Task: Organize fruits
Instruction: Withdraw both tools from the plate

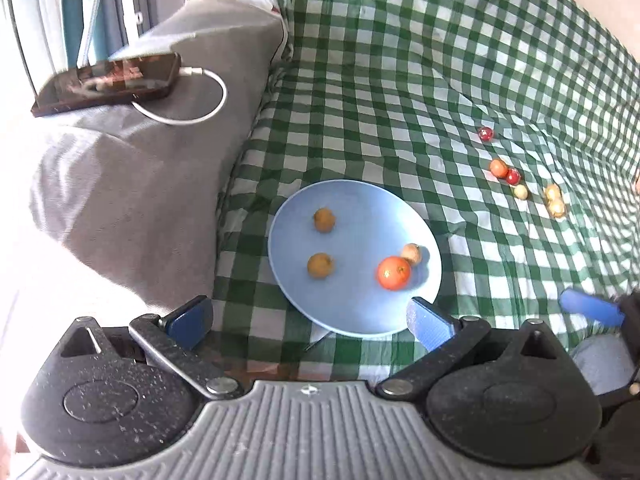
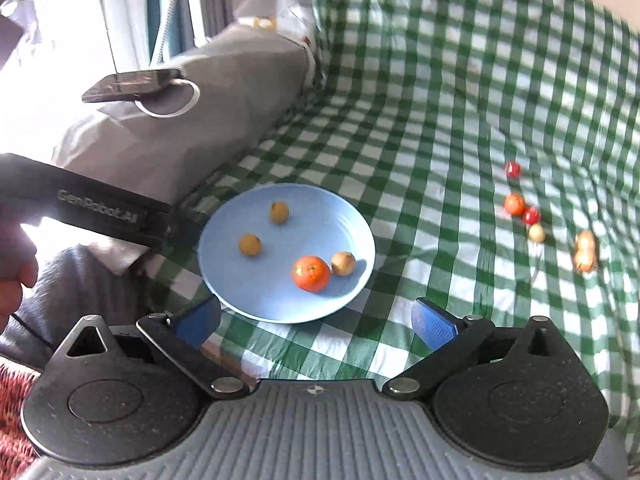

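A light blue plate (image 1: pixel 360 312) (image 2: pixel 272 304) lies on the green checked cloth. On it are an orange mandarin (image 1: pixel 394 273) (image 2: pixel 311 273), two brownish-yellow fruits (image 1: pixel 324 220) (image 1: pixel 320 265) and a pale round fruit (image 1: pixel 412 254) (image 2: pixel 343 263). Several small loose fruits lie on the cloth to the right: a red one (image 1: pixel 485 133) (image 2: pixel 513 169), an orange one (image 1: pixel 498 168) (image 2: pixel 514 204), another red one (image 1: pixel 513 177), and pale ones (image 1: pixel 555 200) (image 2: pixel 586 256). My left gripper (image 1: pixel 310 320) is open and empty just before the plate. My right gripper (image 2: pixel 316 322) is open and empty at the plate's near edge.
A grey pillow (image 1: pixel 160 152) (image 2: pixel 200 120) lies left of the plate, with a phone (image 1: pixel 108 82) (image 2: pixel 132 84) and white cable on it. The left gripper's body (image 2: pixel 100 208) and a hand show at the left of the right wrist view.
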`<state>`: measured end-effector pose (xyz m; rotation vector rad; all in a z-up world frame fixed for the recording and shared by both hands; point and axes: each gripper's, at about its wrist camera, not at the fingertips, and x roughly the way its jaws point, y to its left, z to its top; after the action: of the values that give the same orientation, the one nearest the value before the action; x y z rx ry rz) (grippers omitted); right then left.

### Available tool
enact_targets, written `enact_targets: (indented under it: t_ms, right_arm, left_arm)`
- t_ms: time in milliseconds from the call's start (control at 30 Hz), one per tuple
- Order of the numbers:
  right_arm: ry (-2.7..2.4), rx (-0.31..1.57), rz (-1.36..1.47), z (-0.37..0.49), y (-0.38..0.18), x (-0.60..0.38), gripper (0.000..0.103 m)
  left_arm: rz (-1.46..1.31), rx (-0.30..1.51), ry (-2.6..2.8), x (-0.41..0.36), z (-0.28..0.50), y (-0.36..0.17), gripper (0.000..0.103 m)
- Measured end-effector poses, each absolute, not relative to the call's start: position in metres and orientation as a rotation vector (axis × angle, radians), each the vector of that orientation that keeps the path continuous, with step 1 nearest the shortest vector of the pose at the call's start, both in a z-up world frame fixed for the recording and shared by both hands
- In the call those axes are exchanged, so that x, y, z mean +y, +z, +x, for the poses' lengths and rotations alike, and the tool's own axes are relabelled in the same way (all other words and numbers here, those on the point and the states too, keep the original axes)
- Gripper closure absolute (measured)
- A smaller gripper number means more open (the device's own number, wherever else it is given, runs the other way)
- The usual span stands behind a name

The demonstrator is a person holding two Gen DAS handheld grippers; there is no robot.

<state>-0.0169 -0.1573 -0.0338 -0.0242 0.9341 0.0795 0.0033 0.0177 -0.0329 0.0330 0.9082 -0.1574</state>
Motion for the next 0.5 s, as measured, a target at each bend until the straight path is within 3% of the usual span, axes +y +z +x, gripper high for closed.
enact_targets:
  t_ms: [500]
  right_arm:
    - [0.043,0.785,0.0,-0.068,0.007,-0.162,0.001]
  left_arm:
    - [0.096,0.798,-0.171,-0.008,-0.05,-0.006,0.0]
